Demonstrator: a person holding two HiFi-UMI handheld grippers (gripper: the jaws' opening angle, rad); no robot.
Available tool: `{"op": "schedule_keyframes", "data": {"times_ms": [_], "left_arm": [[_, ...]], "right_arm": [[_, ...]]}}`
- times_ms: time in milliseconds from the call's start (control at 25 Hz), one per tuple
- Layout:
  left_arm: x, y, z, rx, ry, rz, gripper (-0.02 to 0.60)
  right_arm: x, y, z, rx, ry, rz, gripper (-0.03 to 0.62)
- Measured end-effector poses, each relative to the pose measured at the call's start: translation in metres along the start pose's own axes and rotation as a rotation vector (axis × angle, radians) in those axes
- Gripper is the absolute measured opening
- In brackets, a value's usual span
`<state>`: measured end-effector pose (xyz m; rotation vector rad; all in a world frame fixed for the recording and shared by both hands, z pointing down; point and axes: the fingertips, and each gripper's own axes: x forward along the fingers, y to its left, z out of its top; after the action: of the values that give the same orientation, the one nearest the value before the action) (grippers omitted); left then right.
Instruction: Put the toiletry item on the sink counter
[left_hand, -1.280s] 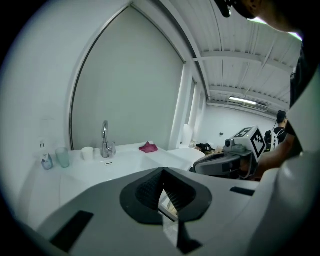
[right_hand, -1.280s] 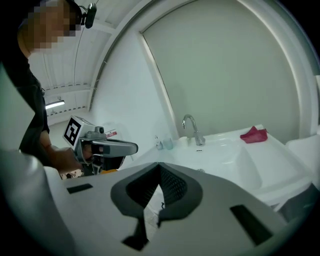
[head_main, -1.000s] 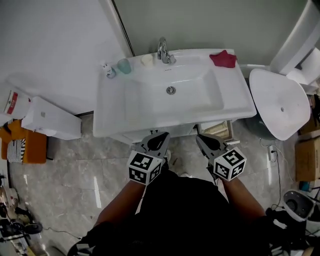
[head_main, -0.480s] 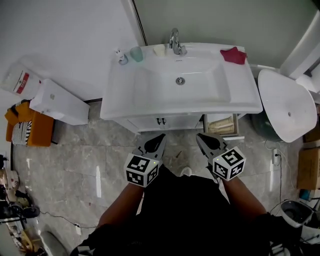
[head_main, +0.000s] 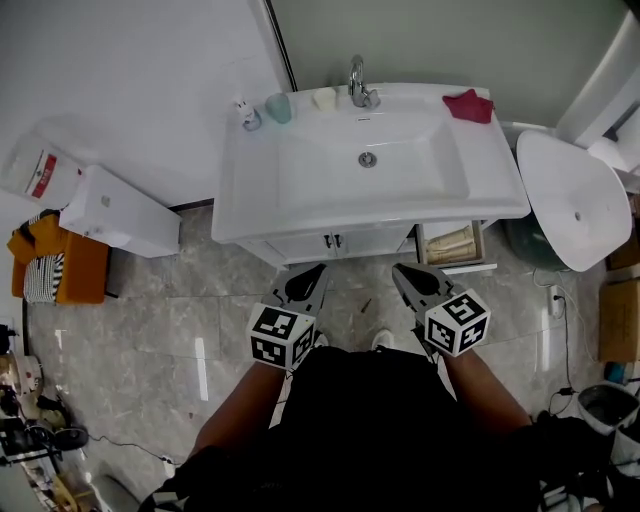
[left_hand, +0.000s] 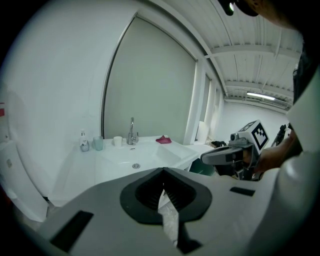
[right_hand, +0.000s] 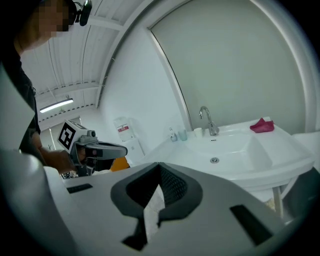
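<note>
The white sink counter (head_main: 250, 205) stands ahead, with a chrome faucet (head_main: 360, 84) at its back. At its back left corner stands a small white pump bottle (head_main: 243, 112), next to a teal cup (head_main: 279, 107) and a white cup (head_main: 324, 98). A red cloth (head_main: 469, 105) lies at the back right. My left gripper (head_main: 316, 270) and right gripper (head_main: 399, 270) hang side by side over the floor, short of the vanity front. Both are shut and hold nothing. The left gripper view looks past shut jaws to the bottle (left_hand: 84, 145) and the right gripper (left_hand: 227, 156).
A white toilet lid (head_main: 565, 200) stands to the right of the vanity. A white box (head_main: 120, 212) and an orange item (head_main: 60, 270) sit by the left wall. An open shelf (head_main: 450, 243) shows under the counter. Grey marble floor (head_main: 180, 320) lies below.
Both grippers have drawn back from the sink. They were at the counter's front edge; now a strip of floor shows between them and the vanity. Both stay shut.
</note>
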<state>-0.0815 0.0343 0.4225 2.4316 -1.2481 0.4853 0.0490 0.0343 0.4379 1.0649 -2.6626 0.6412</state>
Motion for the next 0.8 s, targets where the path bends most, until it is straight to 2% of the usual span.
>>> {"op": "schedule_keyframes", "data": {"times_ms": [560,800], "left_arm": [[-0.029,0.043,-0.032,-0.013,0.053,-0.041,0.003],[-0.033,0.046,-0.027,-0.003,0.041,-0.056,0.003]], "right_arm": [[0.041,0.041,-0.012,-0.006,0.049,-0.050,0.003],[0.046,0.044,-0.012,-0.005,0.052,-0.064,0.003]]}}
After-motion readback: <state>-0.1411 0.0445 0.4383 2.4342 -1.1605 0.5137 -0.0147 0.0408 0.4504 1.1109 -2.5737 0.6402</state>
